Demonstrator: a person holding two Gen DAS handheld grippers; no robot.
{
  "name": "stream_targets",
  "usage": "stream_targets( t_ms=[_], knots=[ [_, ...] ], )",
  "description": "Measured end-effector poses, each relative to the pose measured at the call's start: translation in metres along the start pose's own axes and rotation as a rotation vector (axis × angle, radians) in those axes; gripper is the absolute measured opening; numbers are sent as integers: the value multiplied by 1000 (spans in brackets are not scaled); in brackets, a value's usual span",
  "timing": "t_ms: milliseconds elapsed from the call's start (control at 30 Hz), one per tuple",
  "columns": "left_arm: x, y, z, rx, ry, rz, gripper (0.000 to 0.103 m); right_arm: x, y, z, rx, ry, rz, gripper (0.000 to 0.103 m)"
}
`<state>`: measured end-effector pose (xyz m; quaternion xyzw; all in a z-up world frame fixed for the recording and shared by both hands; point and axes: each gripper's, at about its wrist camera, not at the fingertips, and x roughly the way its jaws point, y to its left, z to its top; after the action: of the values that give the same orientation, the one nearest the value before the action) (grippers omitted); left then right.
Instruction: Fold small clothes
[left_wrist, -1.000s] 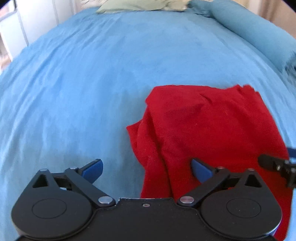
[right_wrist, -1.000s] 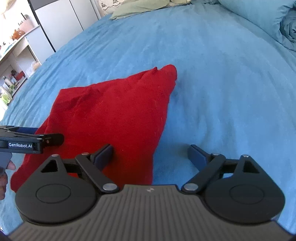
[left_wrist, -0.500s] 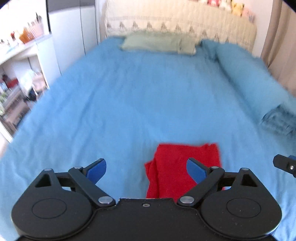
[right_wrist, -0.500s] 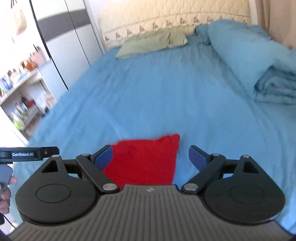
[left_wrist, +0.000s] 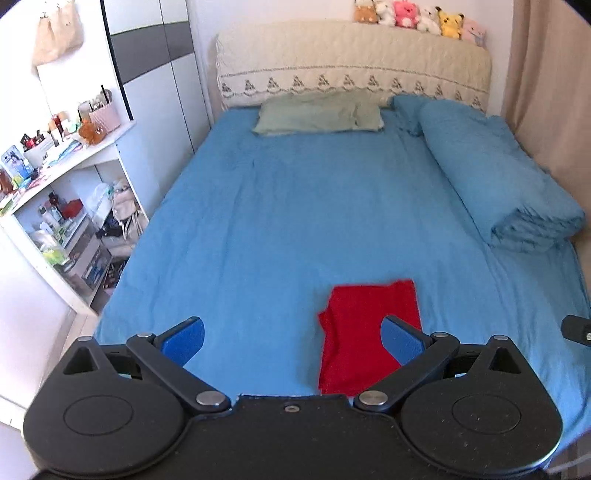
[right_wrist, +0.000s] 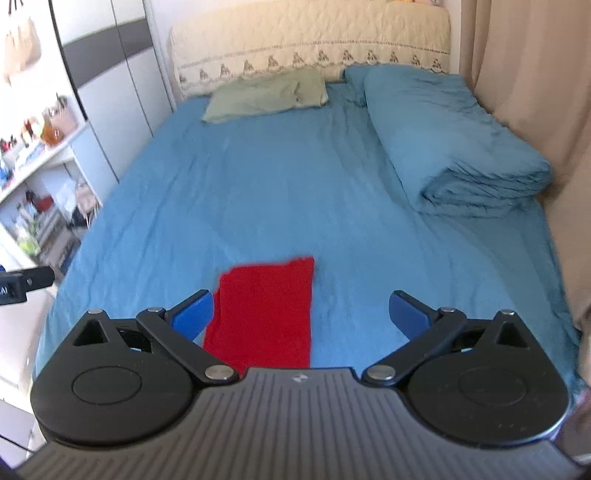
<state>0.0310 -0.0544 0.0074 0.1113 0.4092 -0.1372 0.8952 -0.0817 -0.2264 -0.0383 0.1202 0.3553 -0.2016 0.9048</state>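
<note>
Both tongs, left tongs (left_wrist: 291, 334) and right tongs (right_wrist: 301, 308), had pulled back, released; the red garment (left_wrist: 364, 332) near the bed's (left_wrist: 295, 206) front edge could unfold if bumped.

a small red garment (left_wrist: 364, 332) lies flat on the blue bed sheet (left_wrist: 295, 229), near the foot of the bed. it is folded into a compact, roughly rectangular shape, longer toward the headboard than across. its far edge is fairly straight, with the far right corner slightly raised into a point. along its left side a fold of fabric bulges out, making that edge uneven; the right edge runs straight. in the right wrist view the same red garment (right_wrist: 264, 314) looks smooth and bright, without print.
</note>
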Motion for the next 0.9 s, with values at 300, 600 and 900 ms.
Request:
stream_targets(
  t_ms=[300,600,900],
  knots=[
    [-16,16,-40,-30,102,-14,103,-44,23,-38,-28,95,-92,103],
    [-22,9,-55,-15,136,-23,103,-54,33,-56,-31,129,-112,103],
    [-29,3,-59,-4,114,-4,103,-56,37,-59,-37,135,-118,103]
  ],
)
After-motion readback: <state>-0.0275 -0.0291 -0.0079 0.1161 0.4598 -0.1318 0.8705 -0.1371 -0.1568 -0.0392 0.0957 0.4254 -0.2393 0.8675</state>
